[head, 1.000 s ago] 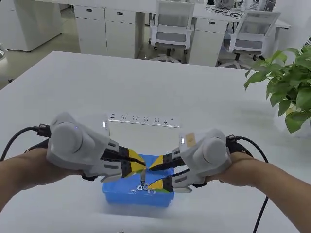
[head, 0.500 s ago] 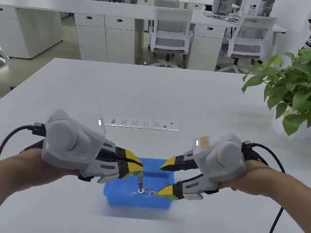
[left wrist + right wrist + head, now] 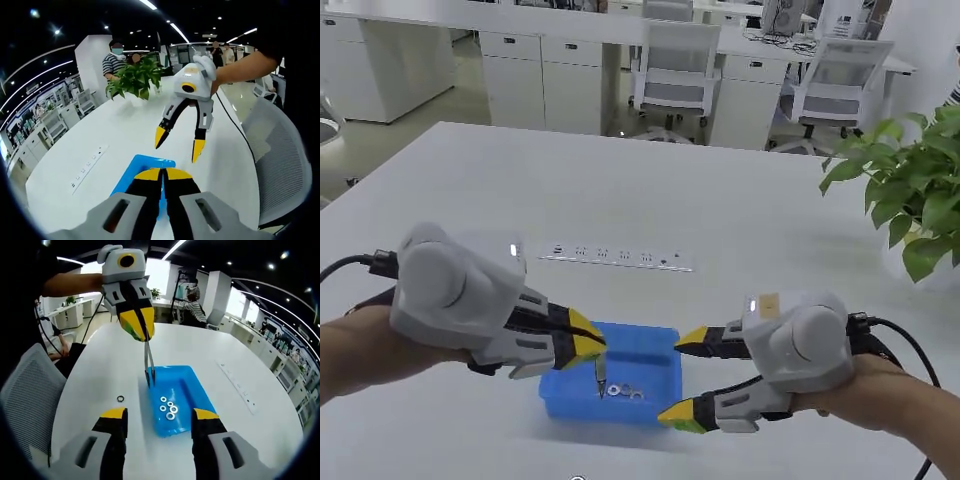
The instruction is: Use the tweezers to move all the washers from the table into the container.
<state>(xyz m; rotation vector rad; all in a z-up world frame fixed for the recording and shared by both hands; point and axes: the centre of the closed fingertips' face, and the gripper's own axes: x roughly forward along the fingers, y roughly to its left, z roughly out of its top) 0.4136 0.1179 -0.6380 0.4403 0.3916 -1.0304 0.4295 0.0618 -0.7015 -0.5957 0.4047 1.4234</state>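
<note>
A blue container (image 3: 655, 338) sits on the white table with several silver washers (image 3: 626, 391) inside. My left gripper (image 3: 588, 342) is shut on metal tweezers (image 3: 600, 376), whose tips point down into the container just left of the washers. My right gripper (image 3: 676, 380) stands open at the container's right side, holding nothing. In the right gripper view the tweezers (image 3: 149, 361) hang over the container (image 3: 187, 385) near the washers (image 3: 167, 407), and one dark washer (image 3: 120, 398) lies on the table beside it. The left gripper view has the right gripper (image 3: 177, 146) open ahead.
A white power strip (image 3: 615, 257) lies on the table behind the container. A potted plant (image 3: 910, 190) stands at the right edge. Office chairs (image 3: 675, 70) and desks are beyond the table's far side. People stand in the background (image 3: 117, 57).
My right gripper has drawn back to the right, away from the tweezers and the container's middle, with its jaws open. The left gripper keeps the tweezers over the container.
</note>
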